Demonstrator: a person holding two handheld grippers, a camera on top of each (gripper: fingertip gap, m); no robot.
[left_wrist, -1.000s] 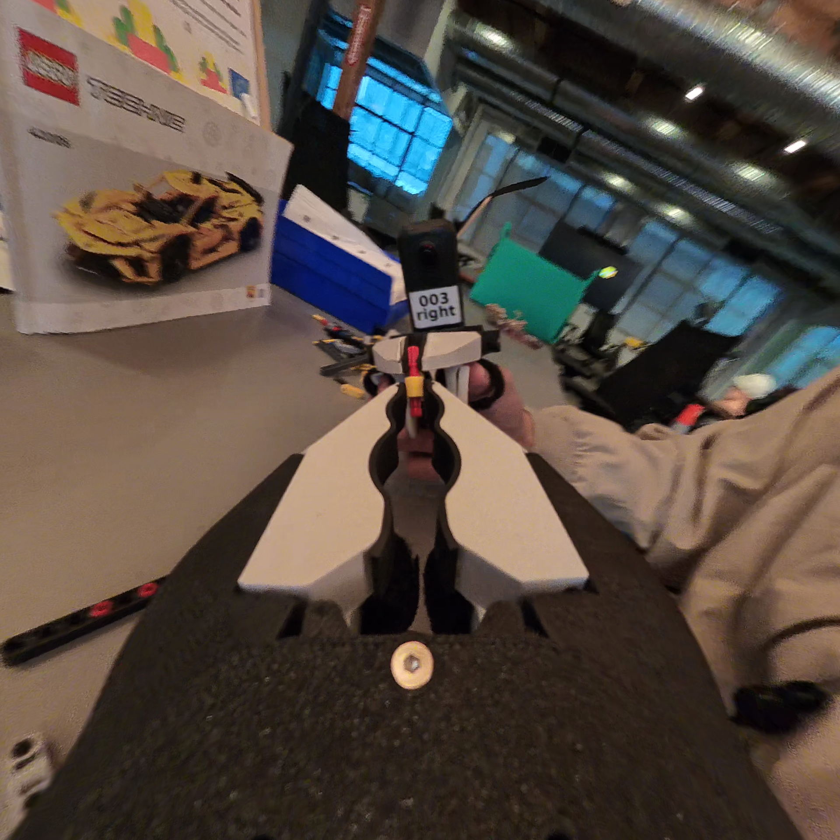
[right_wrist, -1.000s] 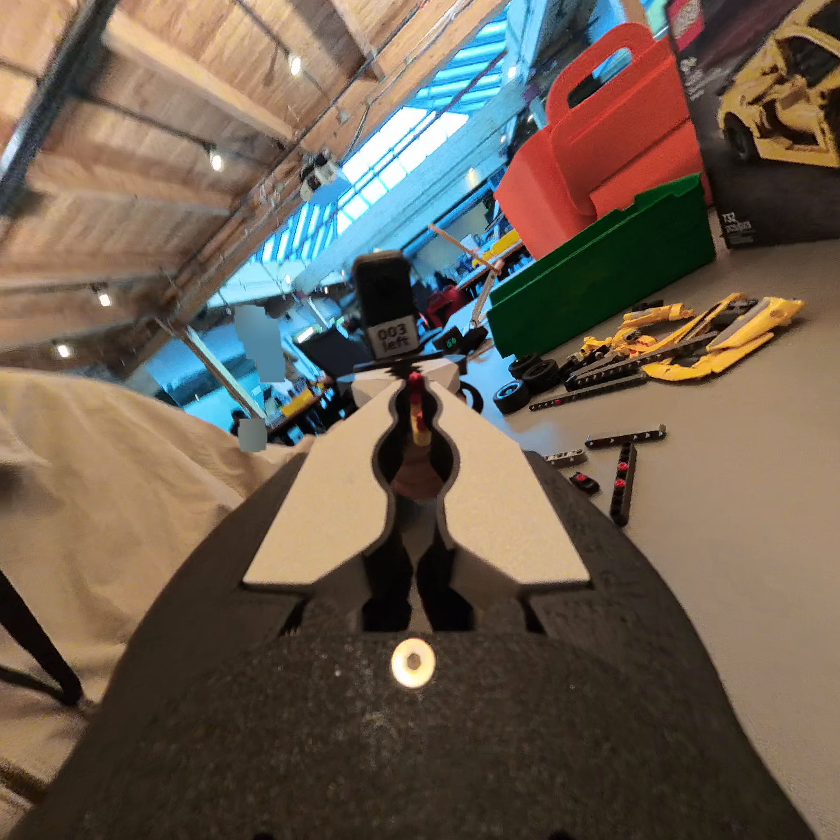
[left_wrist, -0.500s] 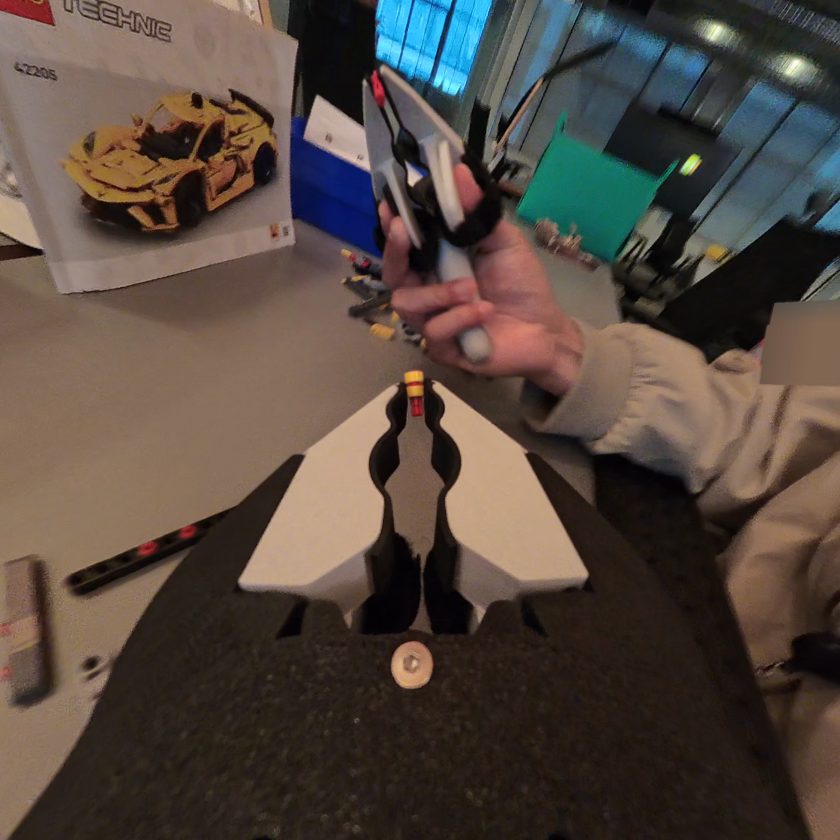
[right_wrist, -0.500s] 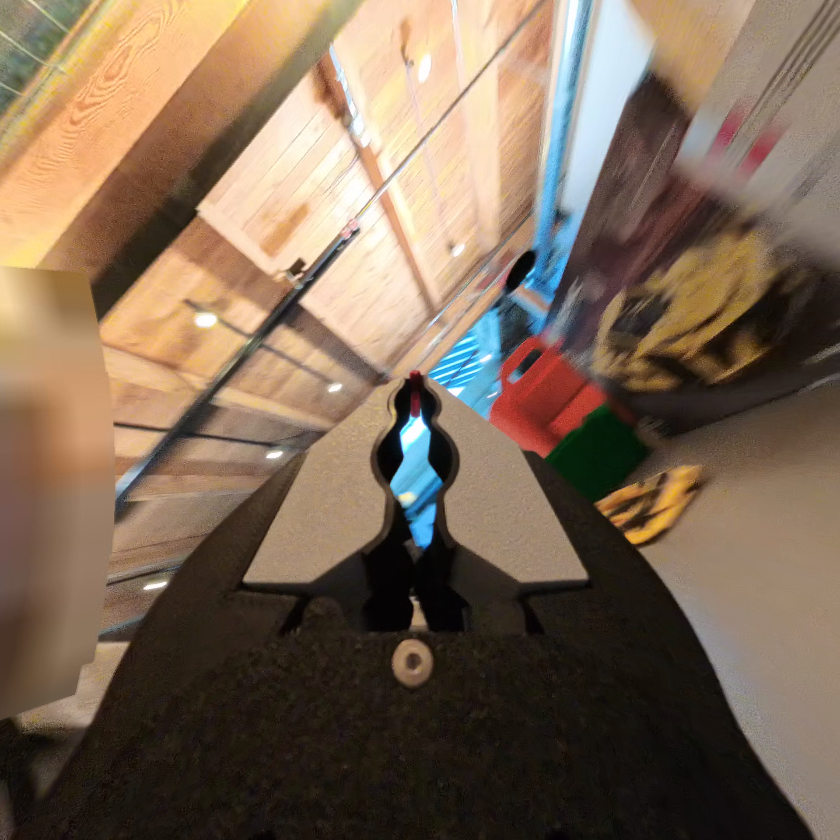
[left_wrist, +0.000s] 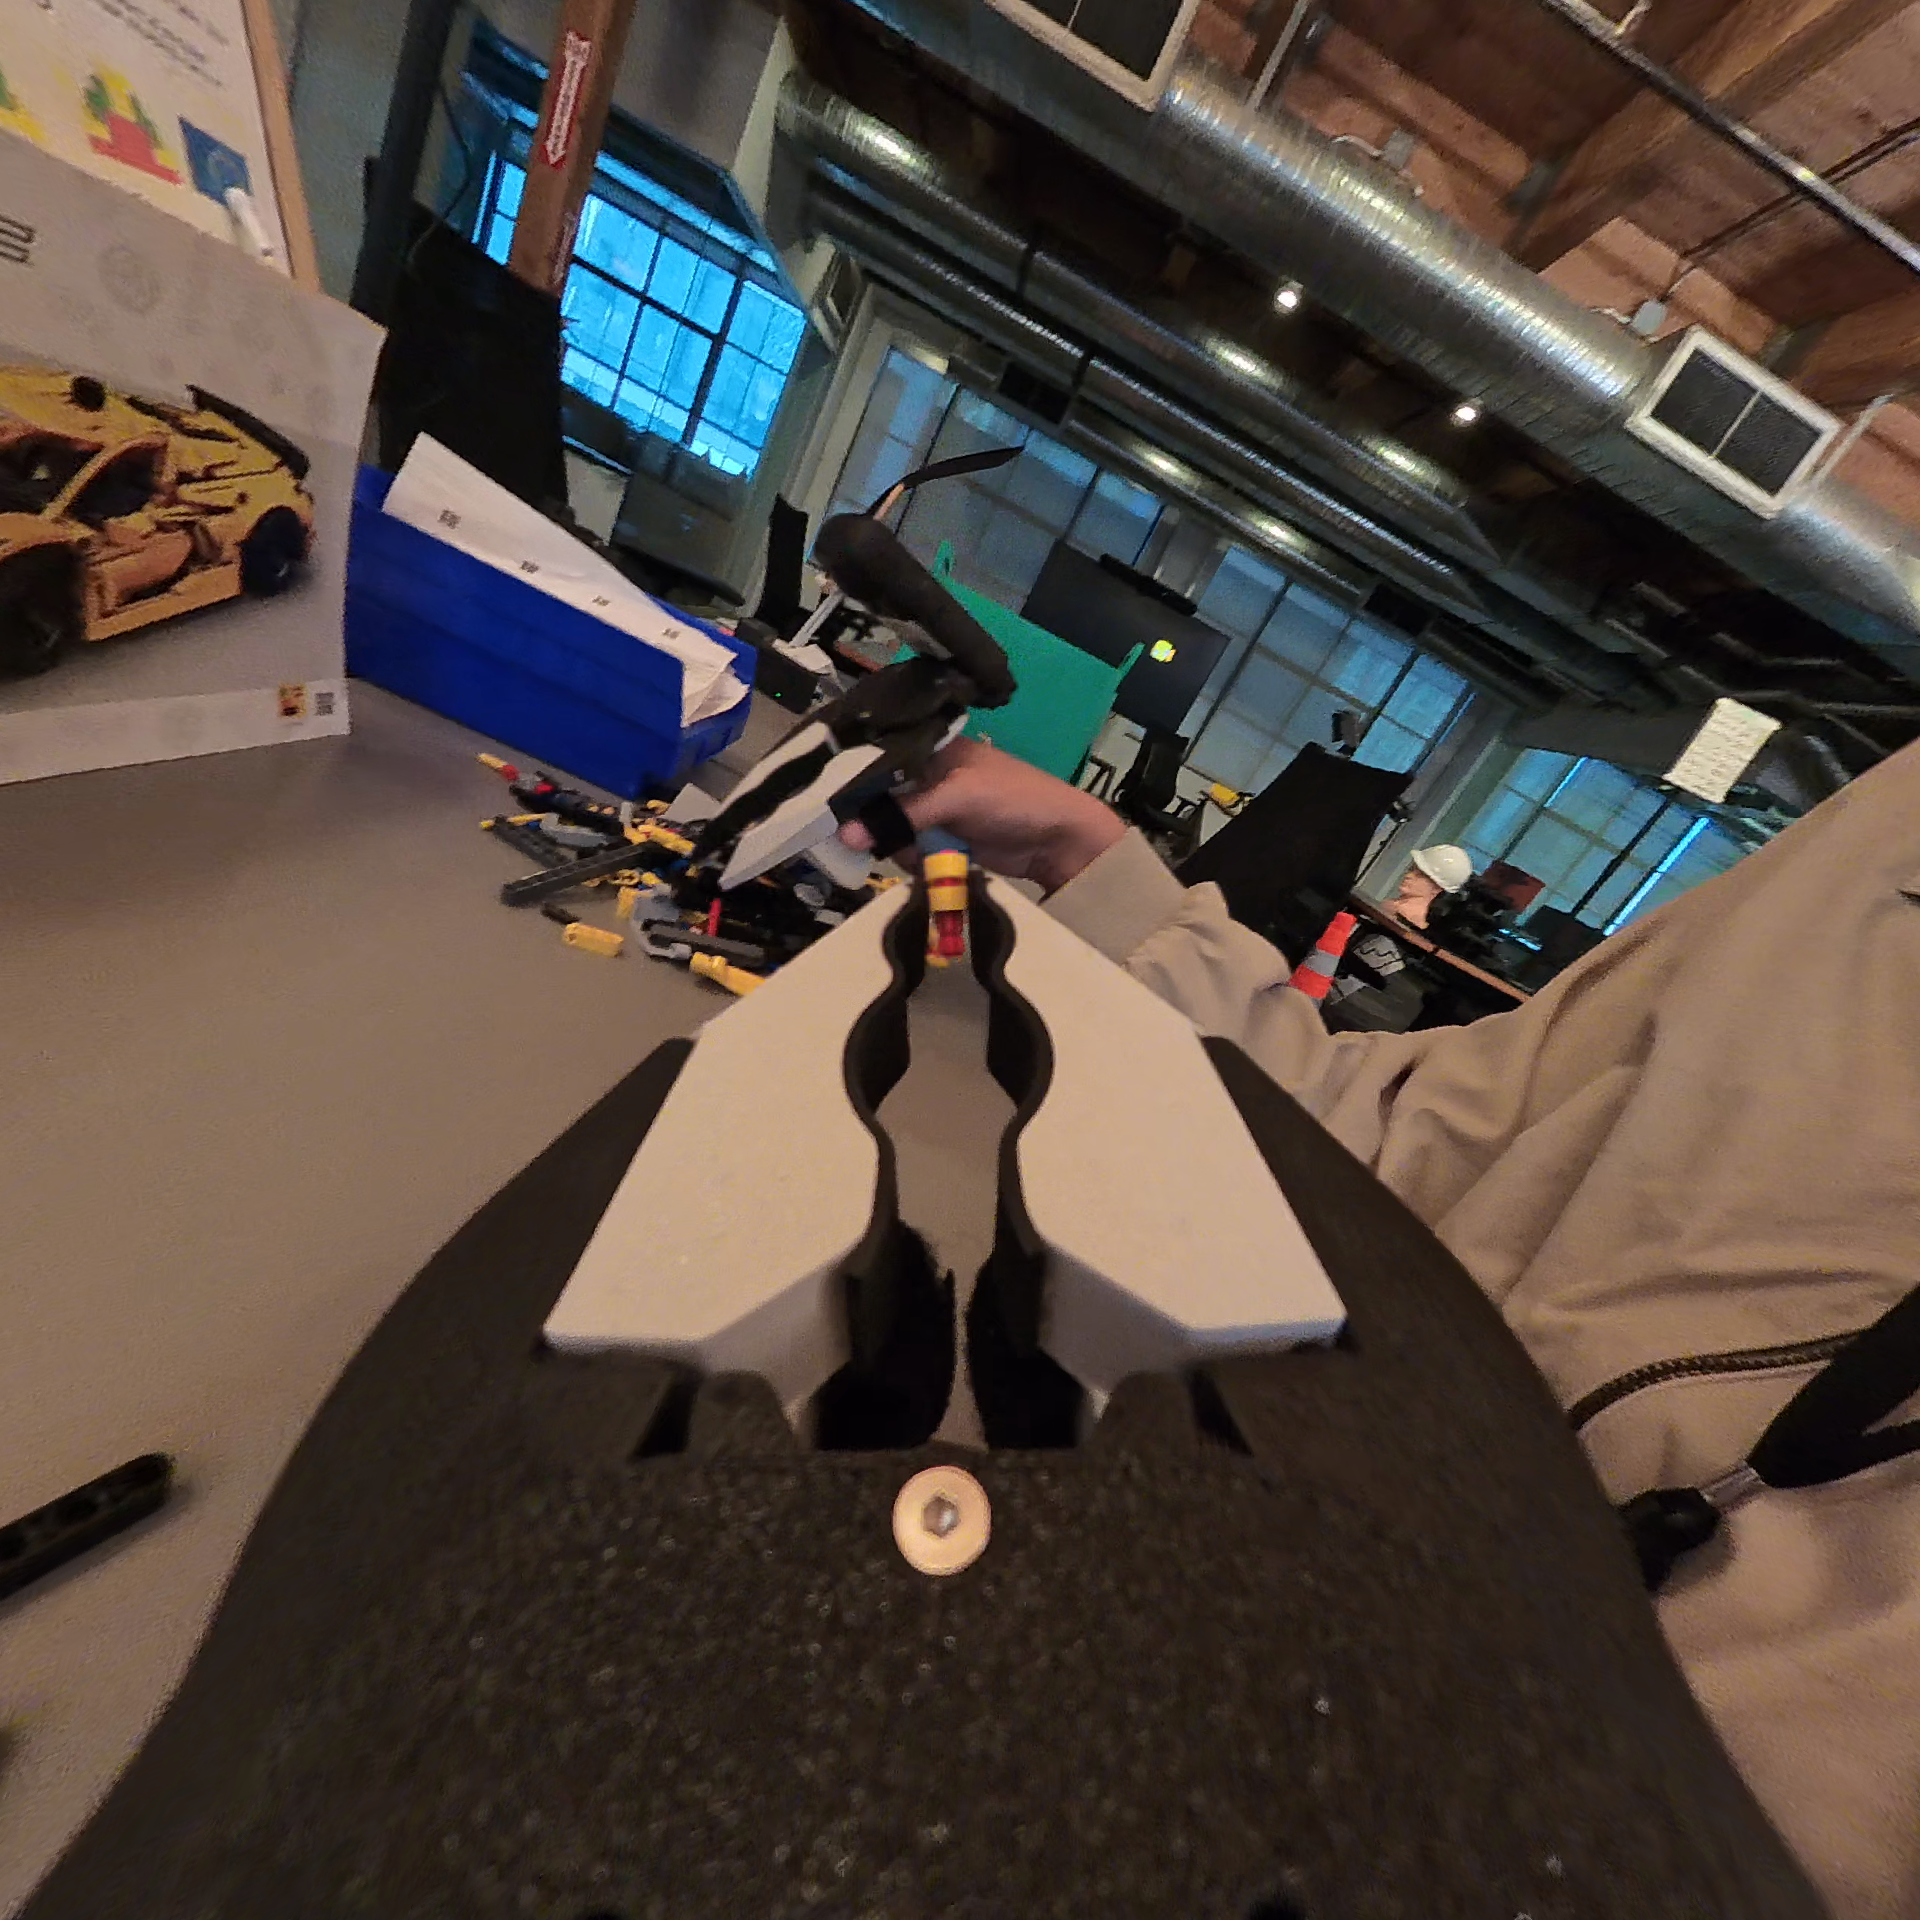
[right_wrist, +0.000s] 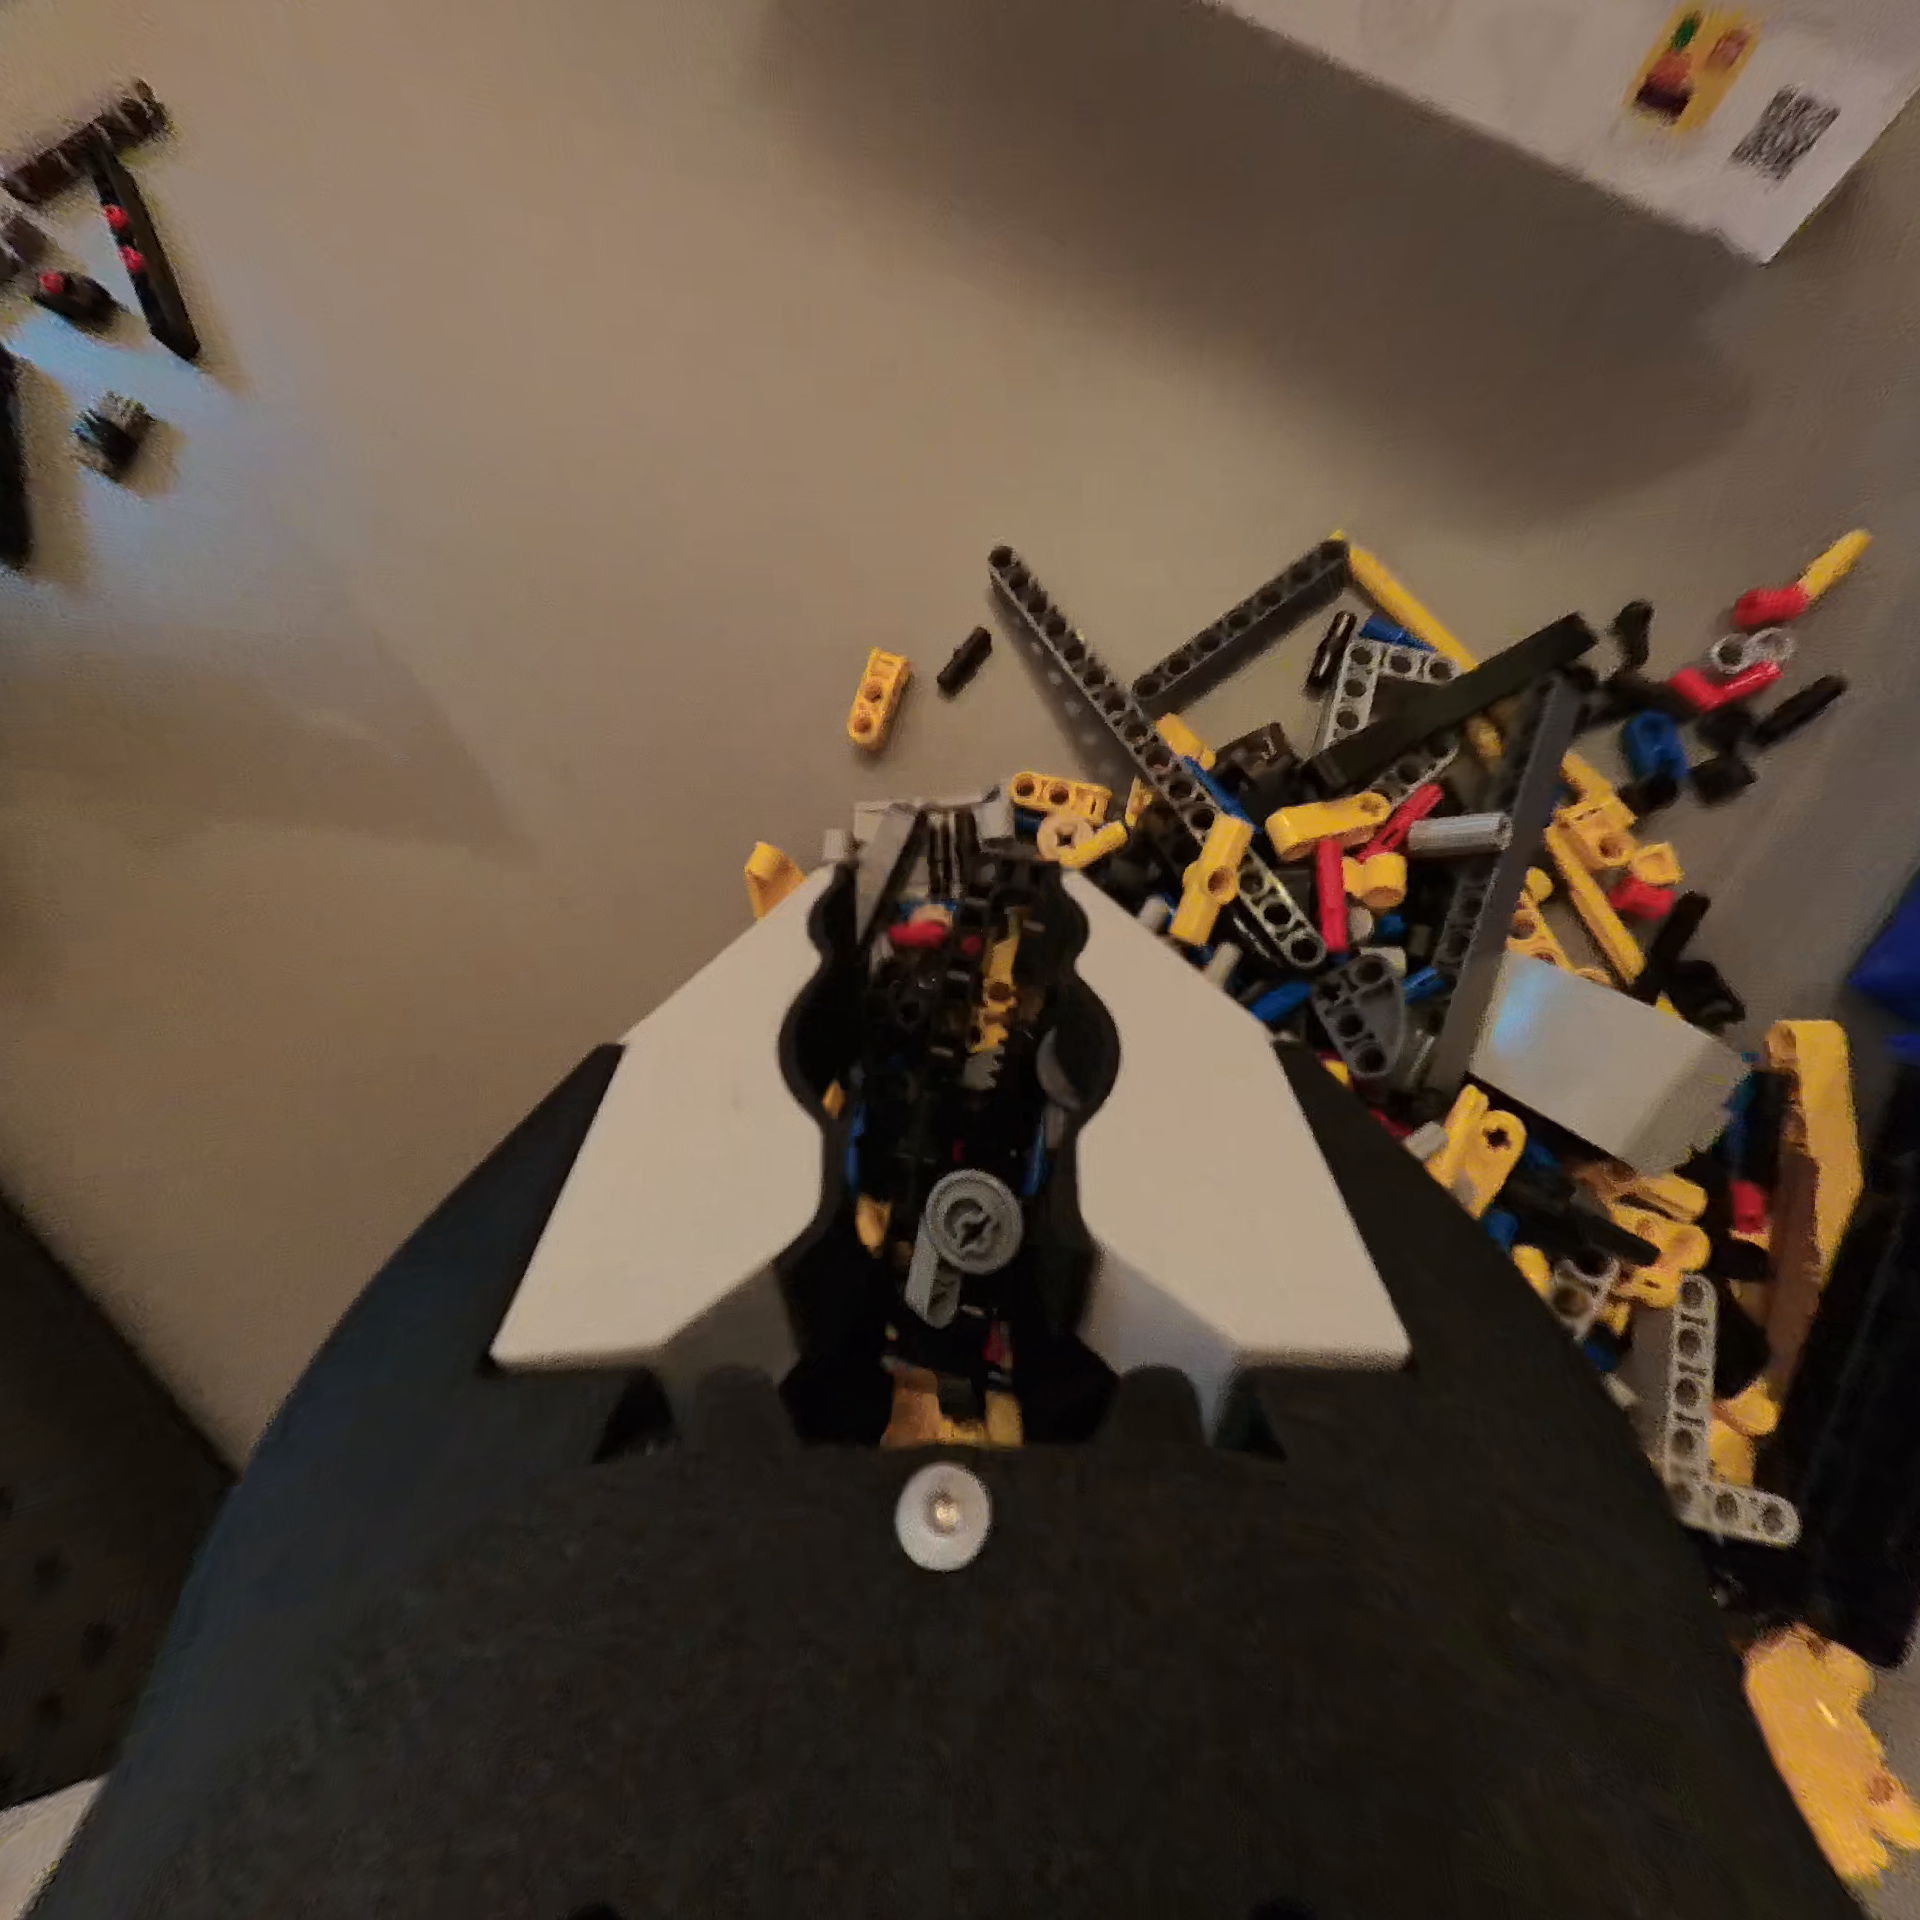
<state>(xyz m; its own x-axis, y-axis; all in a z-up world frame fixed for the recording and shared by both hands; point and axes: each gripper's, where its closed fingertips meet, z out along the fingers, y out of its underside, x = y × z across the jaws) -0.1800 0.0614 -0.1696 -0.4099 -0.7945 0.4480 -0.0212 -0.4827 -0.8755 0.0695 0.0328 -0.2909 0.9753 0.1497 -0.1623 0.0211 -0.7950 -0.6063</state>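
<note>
While the left gripper (left_wrist: 943, 902) stays raised above the grey table (left_wrist: 260, 1039), its white fingertips (left_wrist: 997, 914) are clenched on a small pin (left_wrist: 945, 899) with a yellow collar over a red shaft, which stands upright at the very tip of the jaws. Just beyond it to the left, a hand (left_wrist: 997, 816) in a beige sleeve (left_wrist: 1455, 1091) holds the right gripper (left_wrist: 743, 857), tilted down over a pile of building pieces (left_wrist: 665, 883). From its own camera the right gripper (right_wrist: 945, 883) hangs directly over that pile (right_wrist: 1403, 935), its jaws parted with a clear gap and gripping nothing; yellow, black, blue, red and grey beams and connectors lie beneath, a grey round piece (right_wrist: 971, 1226) showing between the fingers. At the far left of the table stands a blue bin (left_wrist: 540, 644) with white sheets of paper (left_wrist: 561, 571) lying in it, next to a propped booklet (left_wrist: 156, 499) picturing a yellow car. A black beam (left_wrist: 78, 1507) lies near the left edge.
</note>
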